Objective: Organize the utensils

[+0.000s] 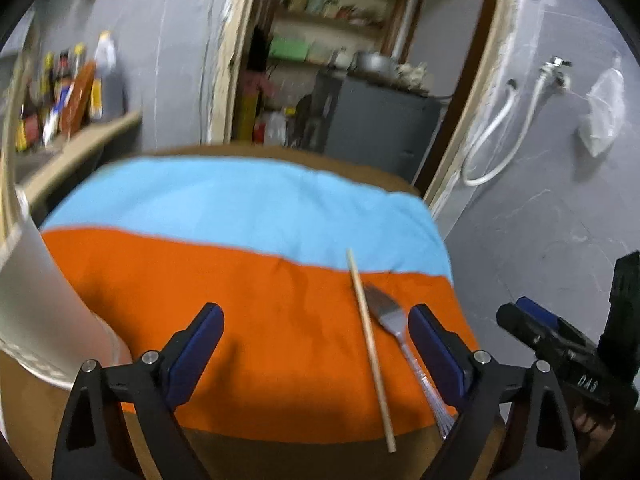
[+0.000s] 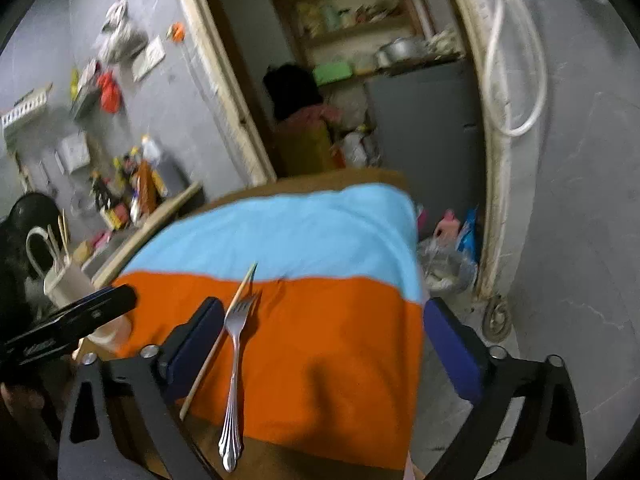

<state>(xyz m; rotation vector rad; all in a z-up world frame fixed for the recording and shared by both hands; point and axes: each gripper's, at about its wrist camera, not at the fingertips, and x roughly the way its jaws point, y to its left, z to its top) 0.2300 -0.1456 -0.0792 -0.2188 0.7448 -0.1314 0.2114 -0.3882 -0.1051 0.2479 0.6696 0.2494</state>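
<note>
A metal fork [image 2: 234, 364] and a wooden chopstick [image 2: 218, 340] lie side by side on the orange half of a blue and orange cloth [image 2: 320, 344]. My right gripper [image 2: 324, 348] hovers over them, open, with both inside its left finger [image 2: 196, 344]. In the left wrist view the same fork [image 1: 394, 326] and chopstick [image 1: 370, 348] lie near the right finger [image 1: 436, 356] of my left gripper [image 1: 316, 354], which is open and holds nothing. A pale holder [image 2: 68, 284] with sticks in it stands at the left; its wall [image 1: 36, 300] fills the left edge there.
The cloth covers a brown table [image 1: 280, 456]. The other gripper [image 1: 560, 344] shows at the right edge of the left wrist view. A shelf with bottles [image 2: 136, 188] stands behind on the left, a doorway with a person [image 2: 308, 128] beyond, and bags on the floor [image 2: 448, 256] to the right.
</note>
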